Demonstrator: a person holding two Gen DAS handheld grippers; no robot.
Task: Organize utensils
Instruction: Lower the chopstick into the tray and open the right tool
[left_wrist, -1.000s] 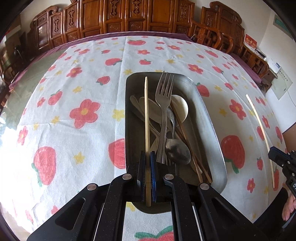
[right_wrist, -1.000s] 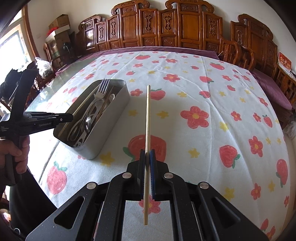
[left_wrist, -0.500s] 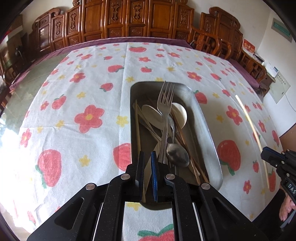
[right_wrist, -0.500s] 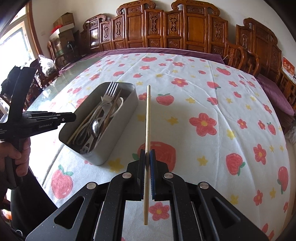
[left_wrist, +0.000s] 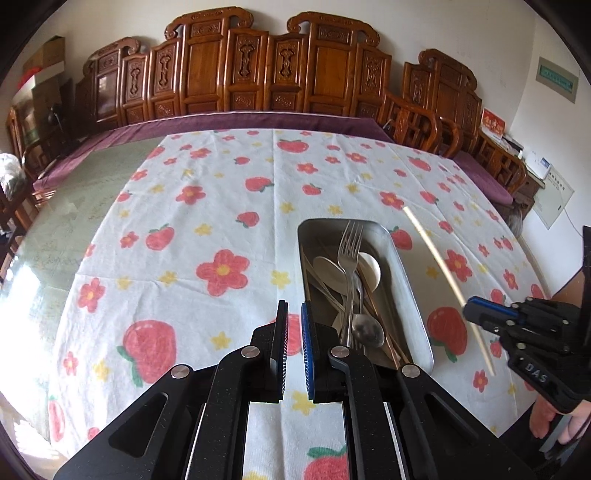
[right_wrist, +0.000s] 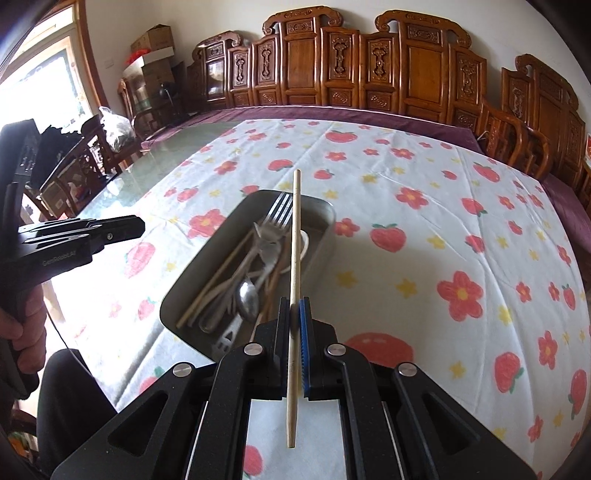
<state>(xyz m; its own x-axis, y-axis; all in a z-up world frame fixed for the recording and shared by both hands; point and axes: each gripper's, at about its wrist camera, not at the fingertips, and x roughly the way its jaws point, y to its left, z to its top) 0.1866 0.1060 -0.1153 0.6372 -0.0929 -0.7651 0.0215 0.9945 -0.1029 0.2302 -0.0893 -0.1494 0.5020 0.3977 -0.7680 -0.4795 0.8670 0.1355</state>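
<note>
Left wrist view. My left hand-held gripper (left_wrist: 294, 314) hangs over the cloth (left_wrist: 221, 206) just left of the tray (left_wrist: 406, 273); its jaws stand nearly together with only a thin gap and nothing between them. The tray holds a fork (left_wrist: 349, 266), spoons (left_wrist: 367, 326) and chopsticks, lying lengthwise and overlapping. At the right edge I see my right hand-held gripper (left_wrist: 471, 314) from the side, gripping a pale chopstick (left_wrist: 443, 273) that slants over the cloth right of the tray, clear of it. Fingers of my right hand (left_wrist: 554, 421) show at the lower right corner.

Right wrist view. The right hand-held gripper (right_wrist: 295, 317) is clamped on the chopstick (right_wrist: 295, 258) near its lower third; the tip projects forward and, in this view only, crosses above the tray (right_wrist: 177, 306). The short end sticks out behind the pads. This view alone shows a loose chopstick (right_wrist: 218, 277) lying along the tray's left side and a slotted handle (right_wrist: 227, 338) at its near end. The left hand-held gripper (right_wrist: 140, 227) appears at the left, in profile, level with the tray's far half and apart from it, with my left hand (right_wrist: 26, 332) on its grip.

Both views show carved wooden chairs (right_wrist: 369, 70) lining the far side of the table (right_wrist: 155, 166).
</note>
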